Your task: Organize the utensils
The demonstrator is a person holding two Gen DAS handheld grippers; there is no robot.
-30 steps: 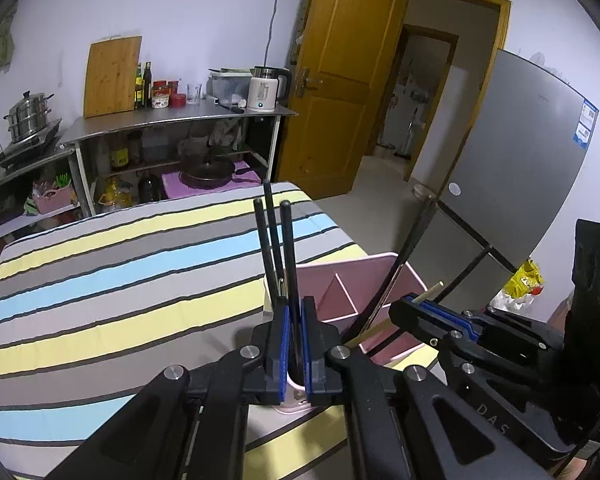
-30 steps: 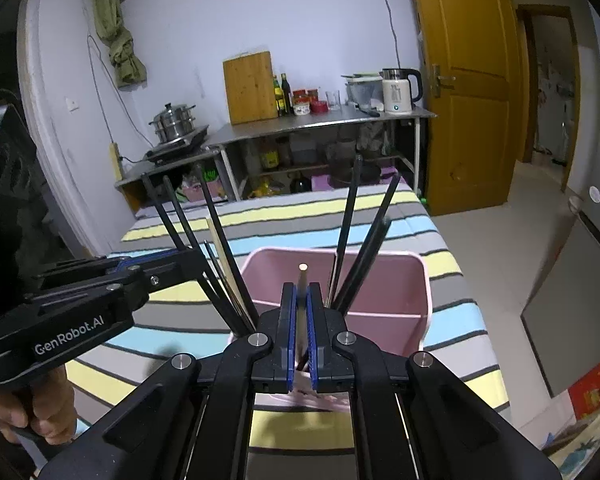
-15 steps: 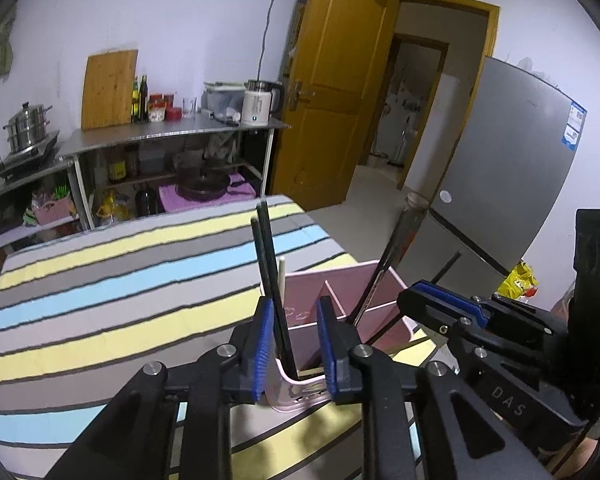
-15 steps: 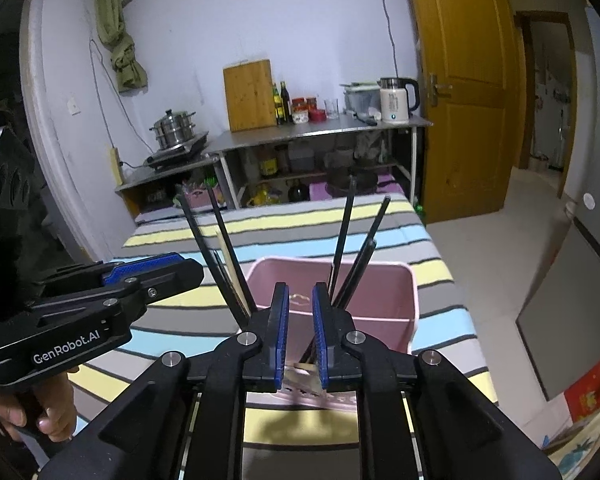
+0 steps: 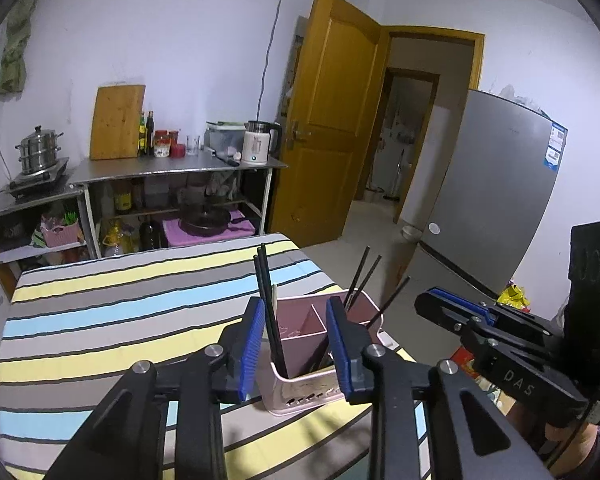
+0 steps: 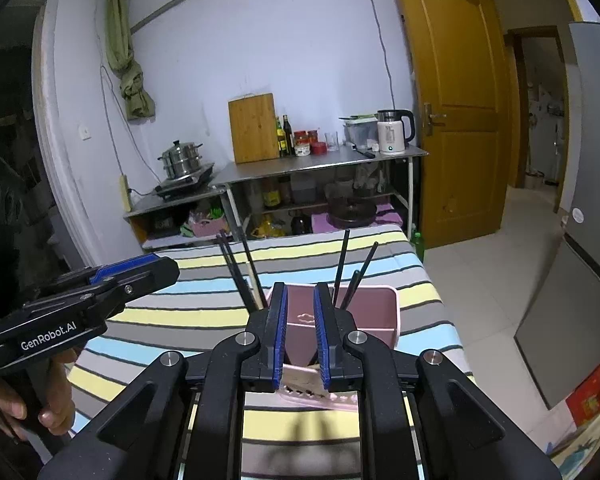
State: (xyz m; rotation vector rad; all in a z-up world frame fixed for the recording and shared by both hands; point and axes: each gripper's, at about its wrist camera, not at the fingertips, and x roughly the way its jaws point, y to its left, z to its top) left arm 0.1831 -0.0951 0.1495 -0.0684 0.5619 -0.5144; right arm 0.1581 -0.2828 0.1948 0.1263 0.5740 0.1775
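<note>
**Both grippers let go; chopsticks now stand in the holder**

The table under its striped yellow, blue and grey cloth (image 5: 100, 320) carries only the pink plastic utensil holder (image 6: 380, 320), which sits near its right edge and is split into compartments. A second ago both my tools were clamped tight, my left on a black chopstick, my right on a pale wooden one. Now my left gripper (image 5: 296, 344) is opening, its blue pads clear of the black chopsticks (image 5: 266, 300) that lean in the holder's left compartment; one stick shows between the pads, untouched. My right gripper (image 6: 300, 332) is opening too, with nothing between its jaws but the view of the holder. More black chopsticks (image 6: 346, 272) lean in the right compartment. I judge this drop finished; with no loose utensils visible on the cloth, the sorting looks close to complete.
</note>
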